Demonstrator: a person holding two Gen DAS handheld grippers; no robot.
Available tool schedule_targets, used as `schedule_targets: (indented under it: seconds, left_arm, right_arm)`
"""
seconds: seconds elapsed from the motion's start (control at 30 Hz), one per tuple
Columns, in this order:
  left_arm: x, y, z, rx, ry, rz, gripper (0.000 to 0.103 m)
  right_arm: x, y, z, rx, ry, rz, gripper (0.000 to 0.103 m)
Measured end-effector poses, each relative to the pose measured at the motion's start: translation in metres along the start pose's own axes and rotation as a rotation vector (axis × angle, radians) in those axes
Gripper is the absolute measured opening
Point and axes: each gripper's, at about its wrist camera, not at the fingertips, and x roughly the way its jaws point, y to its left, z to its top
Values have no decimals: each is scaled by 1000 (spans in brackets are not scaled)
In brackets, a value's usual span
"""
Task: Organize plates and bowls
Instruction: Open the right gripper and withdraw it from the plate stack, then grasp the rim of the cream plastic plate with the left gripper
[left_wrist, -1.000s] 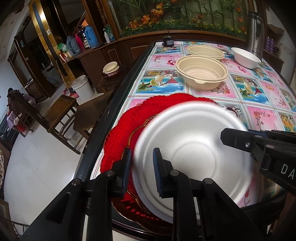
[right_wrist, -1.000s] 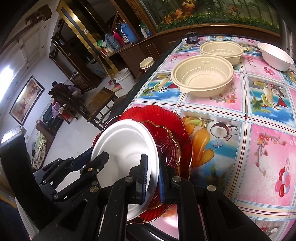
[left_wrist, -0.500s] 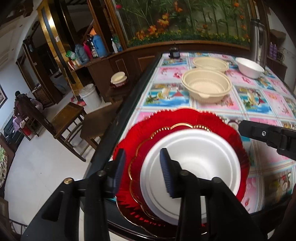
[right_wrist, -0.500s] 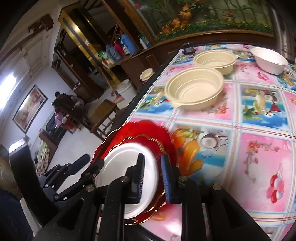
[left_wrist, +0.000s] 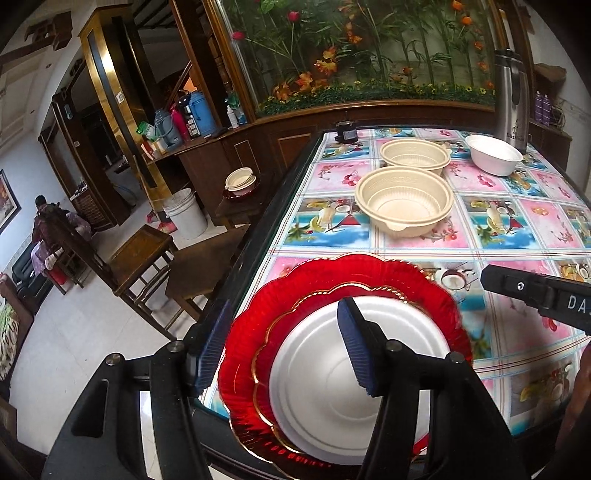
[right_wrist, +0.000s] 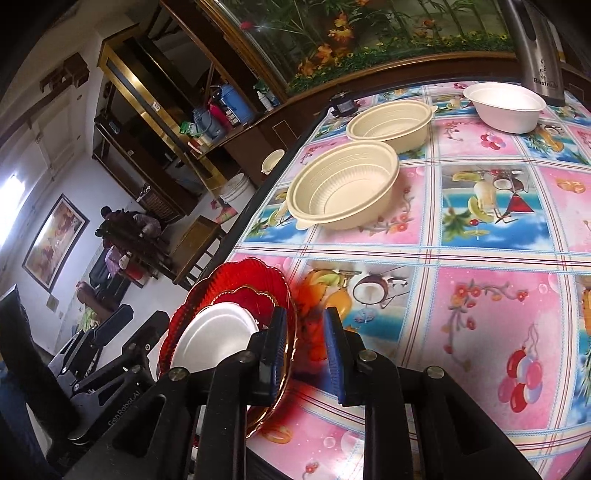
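Both grippers have released the white plate (left_wrist: 343, 384), now resting on the red plates (left_wrist: 369, 273). Left wrist view: left gripper (left_wrist: 284, 343), angled downward, has just been opening, jaws straddling the stack's rim untouching. Right wrist view: right gripper (right_wrist: 304, 349) slightly parted, empty, beside the stack.

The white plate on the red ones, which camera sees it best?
The left wrist view: the white plate lies close and nearly face-on atop the red plates, though one finger covers part of it. In the right wrist view it is small, off to the side, and partly hidden behind the right gripper.
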Motion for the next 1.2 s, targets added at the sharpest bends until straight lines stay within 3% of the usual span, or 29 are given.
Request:
schedule_targets:
  seconds: [0.93,1.1,1.2]
  left_arm:
    - [9,-33,23,81,-5,-37,58]
    - [29,-16,51,59,43,-91,58]
    - [42,-2,80,33,51,-81,58]
  right_arm:
    - [-13,-39,15,75,-41,-17,23]
    - [-8,-35,33,52,-50,-25,23]
    - [-6,-30,54,17,-85,-24,23]
